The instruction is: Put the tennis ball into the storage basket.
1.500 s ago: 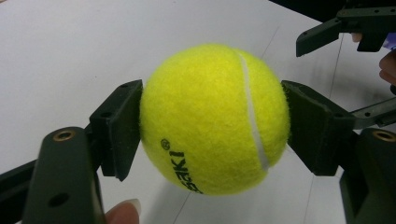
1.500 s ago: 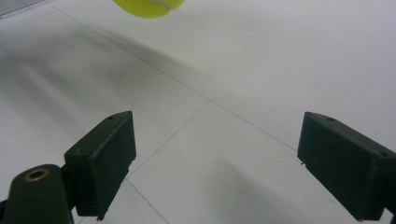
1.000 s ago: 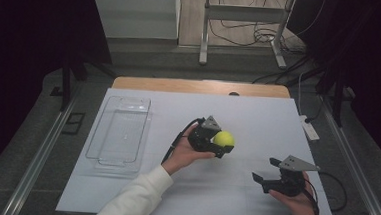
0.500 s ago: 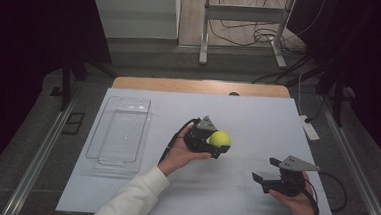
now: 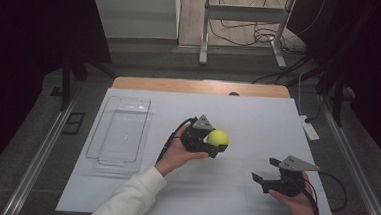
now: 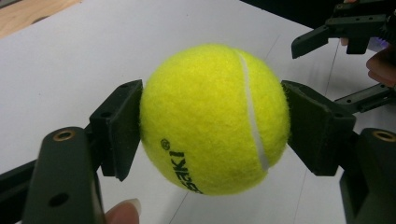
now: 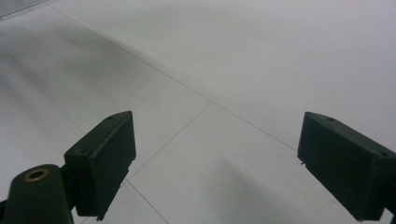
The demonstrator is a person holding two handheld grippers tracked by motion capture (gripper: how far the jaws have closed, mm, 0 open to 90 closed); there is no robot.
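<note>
Pinching a yellow ball (image 5: 218,138) between its two jaws, the left gripper (image 5: 211,141) sits at the centre of the high view, held off the white table (image 5: 258,116); the right gripper (image 5: 265,171), lower right, has its jaws spread with nothing between them; a clear tray (image 5: 119,133) lies at left, well apart from both.

The high view looks forward and down from above the person's side, far enough back to take in the whole white table (image 5: 258,116) and the floor beyond it. The left gripper view sits close behind its own jaws, facing across the table toward the right gripper (image 6: 348,35), which the high view shares (image 5: 267,170). The right gripper view looks low and near along its jaws at bare table surface (image 7: 243,60).
</note>
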